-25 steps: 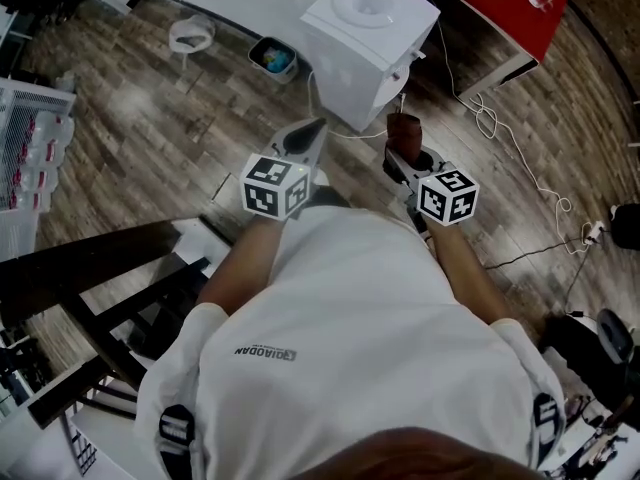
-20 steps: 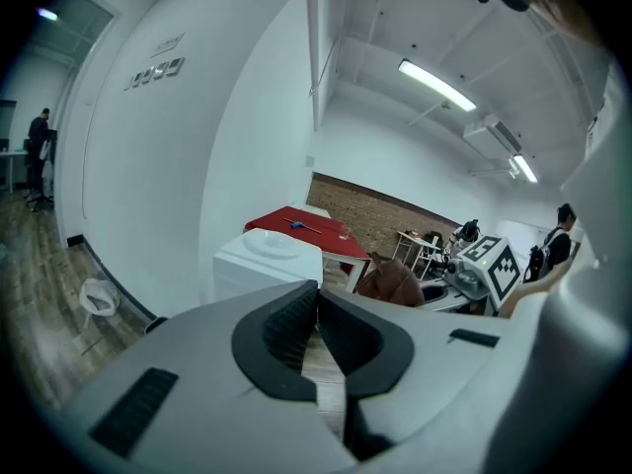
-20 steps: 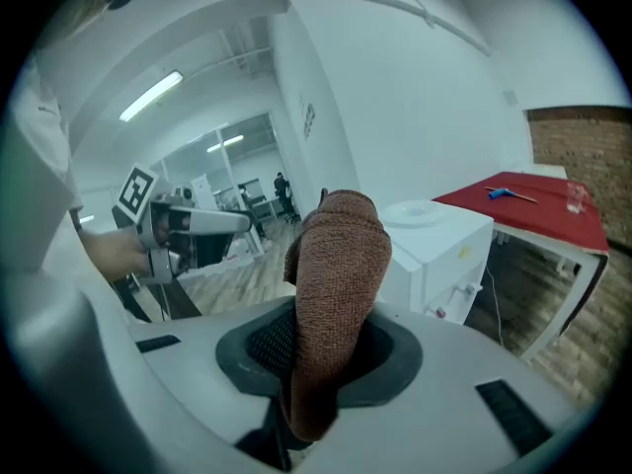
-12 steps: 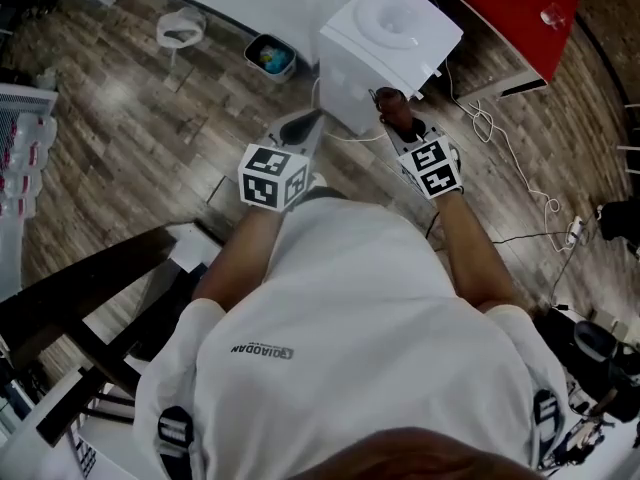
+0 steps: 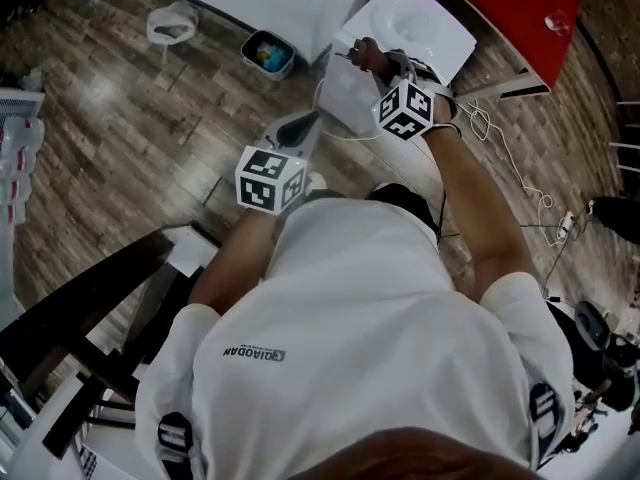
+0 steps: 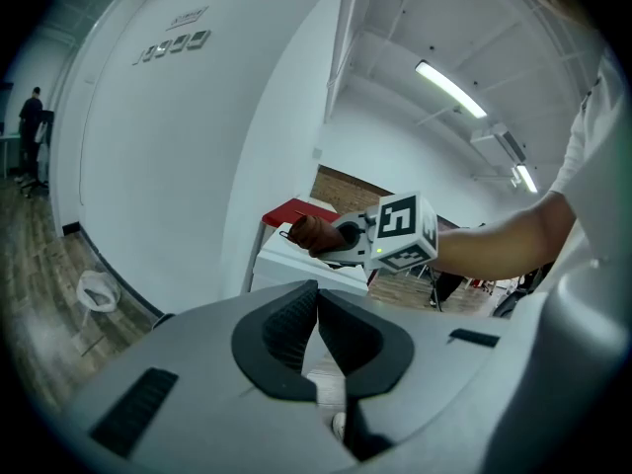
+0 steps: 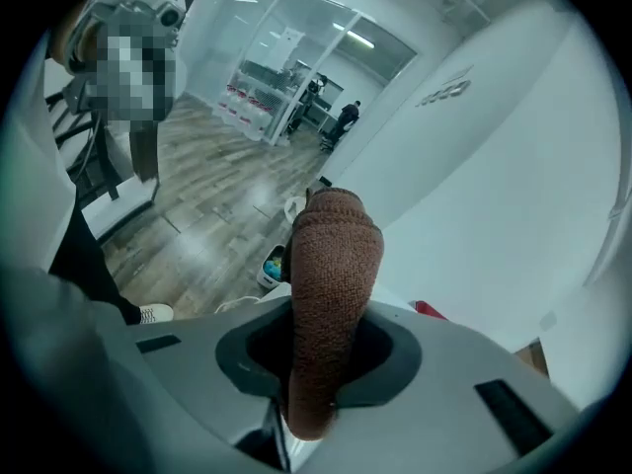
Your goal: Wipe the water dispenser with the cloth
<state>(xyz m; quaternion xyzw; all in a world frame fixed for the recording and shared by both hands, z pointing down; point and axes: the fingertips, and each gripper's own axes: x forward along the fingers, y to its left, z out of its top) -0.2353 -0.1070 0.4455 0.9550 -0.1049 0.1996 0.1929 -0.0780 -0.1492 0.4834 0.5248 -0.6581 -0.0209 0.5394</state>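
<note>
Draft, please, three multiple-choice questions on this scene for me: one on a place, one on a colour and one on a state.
1. Where is the right gripper?
A. Down by the floor.
B. At the top of the water dispenser.
C. Behind the person's back.

2. What colour is the cloth?
A. White.
B. Blue.
C. Brown.

3. How do the jaws of the left gripper stand?
A. Shut with nothing between them.
B. Wide apart.
C. Shut on the cloth.

Answers:
1 B: the head view shows it up at the dispenser's top edge.
2 C: the right gripper view shows brown knit clamped between its jaws.
3 A: the left gripper view shows its jaws meeting with nothing in them.
</note>
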